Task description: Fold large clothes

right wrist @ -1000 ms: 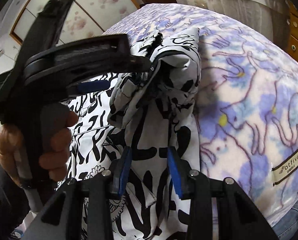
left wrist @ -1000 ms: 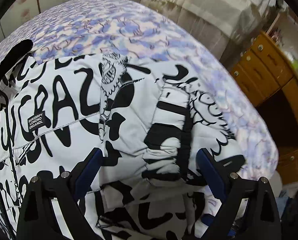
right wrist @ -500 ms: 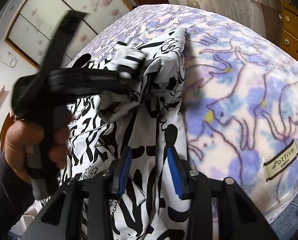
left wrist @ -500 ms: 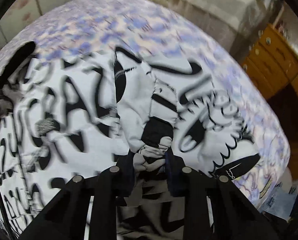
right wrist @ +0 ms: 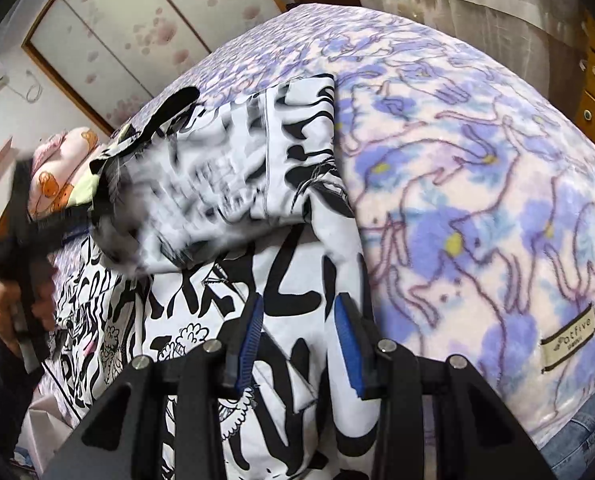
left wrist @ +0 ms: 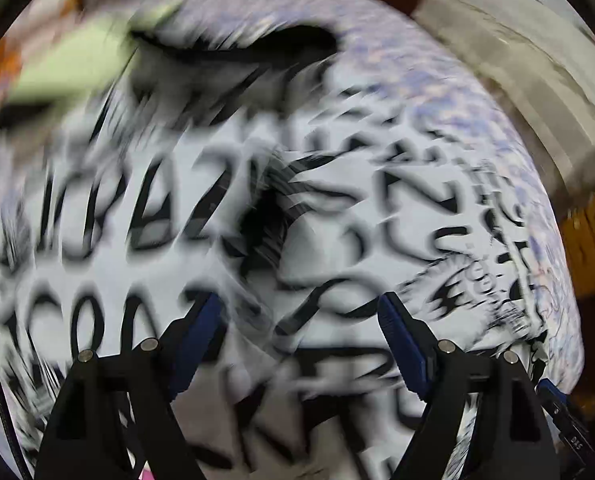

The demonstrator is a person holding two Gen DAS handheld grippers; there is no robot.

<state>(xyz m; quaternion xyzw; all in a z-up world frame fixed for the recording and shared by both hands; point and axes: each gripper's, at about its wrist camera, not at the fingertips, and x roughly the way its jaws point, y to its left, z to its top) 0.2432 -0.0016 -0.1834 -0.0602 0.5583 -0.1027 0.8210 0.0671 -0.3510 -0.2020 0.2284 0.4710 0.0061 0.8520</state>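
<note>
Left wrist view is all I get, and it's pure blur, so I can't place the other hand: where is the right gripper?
Observer: The right gripper sits at the jacket's near right edge. There is fabric between its narrowly spaced jaws, but I can't tell if it's pinched.
Operator: My left gripper looks open. Where is it?
Observer: At the jacket's left side, in the person's hand, beside a bunched fold.
Operator: Any landmark nearby?
Observer: A sewn label on the blanket, right of the right gripper.

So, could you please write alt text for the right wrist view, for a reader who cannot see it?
The right gripper has its blue-padded fingers around the edge of a black-and-white printed jacket lying on a purple floral blanket. At far left, a hand holds the left gripper, blurred beside a folded-over part of the jacket.
</note>
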